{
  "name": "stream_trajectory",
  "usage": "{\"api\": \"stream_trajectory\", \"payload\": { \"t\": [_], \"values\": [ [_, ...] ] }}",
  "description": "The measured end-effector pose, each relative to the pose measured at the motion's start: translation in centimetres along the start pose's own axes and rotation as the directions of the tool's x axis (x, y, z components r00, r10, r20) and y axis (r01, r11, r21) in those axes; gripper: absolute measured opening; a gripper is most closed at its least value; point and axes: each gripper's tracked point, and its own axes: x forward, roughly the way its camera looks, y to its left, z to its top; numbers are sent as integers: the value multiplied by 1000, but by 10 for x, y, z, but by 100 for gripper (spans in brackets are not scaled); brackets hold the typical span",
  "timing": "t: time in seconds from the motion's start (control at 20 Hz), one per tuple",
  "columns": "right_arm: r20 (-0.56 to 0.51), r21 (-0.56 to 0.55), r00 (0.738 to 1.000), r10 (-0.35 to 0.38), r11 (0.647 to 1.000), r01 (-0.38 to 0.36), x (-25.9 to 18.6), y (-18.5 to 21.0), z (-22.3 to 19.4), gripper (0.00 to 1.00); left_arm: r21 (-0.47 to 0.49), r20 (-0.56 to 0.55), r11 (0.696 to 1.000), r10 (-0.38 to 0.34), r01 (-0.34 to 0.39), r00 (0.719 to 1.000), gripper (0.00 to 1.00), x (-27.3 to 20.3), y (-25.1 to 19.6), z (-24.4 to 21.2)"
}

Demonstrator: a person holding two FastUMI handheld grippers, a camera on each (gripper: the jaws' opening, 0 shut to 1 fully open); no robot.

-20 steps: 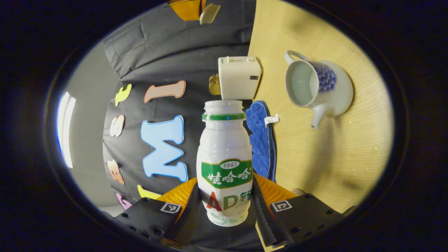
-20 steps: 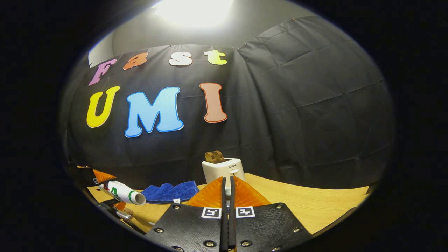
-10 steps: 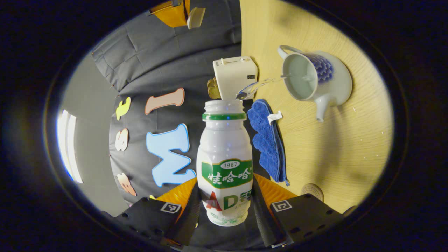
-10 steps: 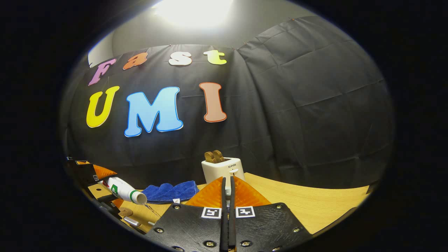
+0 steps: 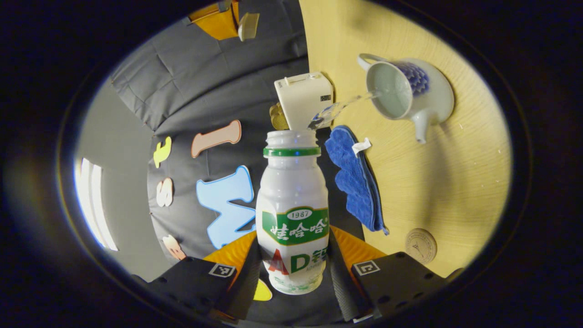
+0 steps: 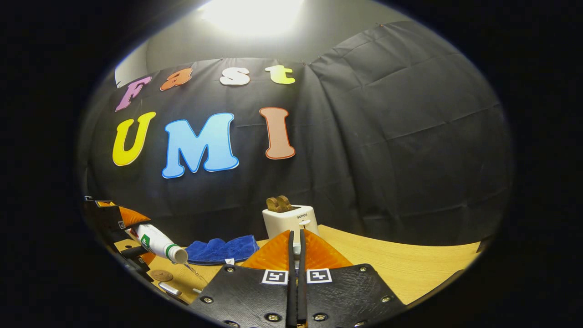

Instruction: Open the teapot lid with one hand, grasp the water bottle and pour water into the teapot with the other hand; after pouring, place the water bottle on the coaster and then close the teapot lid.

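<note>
My left gripper (image 5: 294,255) is shut on the white water bottle (image 5: 292,205), which has a green neck ring and no cap. The bottle is tipped, and a thin stream of water (image 5: 339,107) runs from its mouth into the open blue-and-white teapot (image 5: 410,95) on the wooden table. A round coaster (image 5: 421,246) lies nearer to me. The right gripper (image 5: 227,18) hangs apart, holding the pale teapot lid (image 5: 248,25). In the right gripper view its fingers (image 6: 296,237) are pressed together, and the tilted bottle (image 6: 157,243) pours at the lower left.
A folded blue cloth (image 5: 357,182) lies between the bottle and the teapot, with a white toaster (image 5: 303,98) holding toast behind it. The black booth wall stands close behind the table's far edge. Bare wood (image 6: 410,264) stretches to the right of the toaster (image 6: 289,218).
The bottle has tipped further and water now streams into the teapot. The coaster has come into the left gripper view. The right gripper has stayed still.
</note>
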Motion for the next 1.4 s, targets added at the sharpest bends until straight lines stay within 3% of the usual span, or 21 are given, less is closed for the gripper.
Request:
{"api": "stream_trajectory", "payload": {
  "t": [0.1,0.2,0.3,0.4,0.55,0.6,0.65,0.7,0.75,0.85,0.9,1.4],
  "values": [
    [-1,-1,1000,-1,1000,1,0,0,0,0,24,6,1000,10,-10,1000,75,0,4,1],
    [0,0,1000,1,1000,-1,-1,0,0,0,42,12,999,10,-11,1000,83,1,6,1],
    [0,0,1000,0,1000,0,-1,0,0,0,69,20,997,16,-17,1000,75,1,10,0],
    [0,1,1000,0,1000,0,0,0,-1,0,94,25,995,17,-19,1000,79,2,12,1],
    [-1,-1,1000,1,1000,-1,0,0,-1,0,120,30,993,18,-21,999,79,4,14,1],
    [0,-1,1000,2,1000,-2,0,0,0,0,128,32,991,20,-24,999,75,4,14,1],
    [0,-1,1000,2,1000,-2,0,0,-1,0,137,33,990,21,-26,999,83,4,15,1],
    [-1,-3,1000,1,1000,-1,0,0,-1,0,146,36,989,22,-27,999,75,5,16,2],
    [-1,-4,1000,1,1000,-1,1,0,-1,0,157,40,987,21,-27,999,79,5,17,3],
    [-2,-6,1000,2,1000,-2,0,0,-2,0,182,46,983,22,-30,999,75,6,18,4],
    [-1,-7,1000,2,1000,-2,0,0,-1,0,195,49,980,23,-32,999,79,7,20,5],
    [-2,-2,1000,1,1000,-1,1,0,-1,0,288,105,953,65,-93,992,83,2,29,26]
  ]
}}
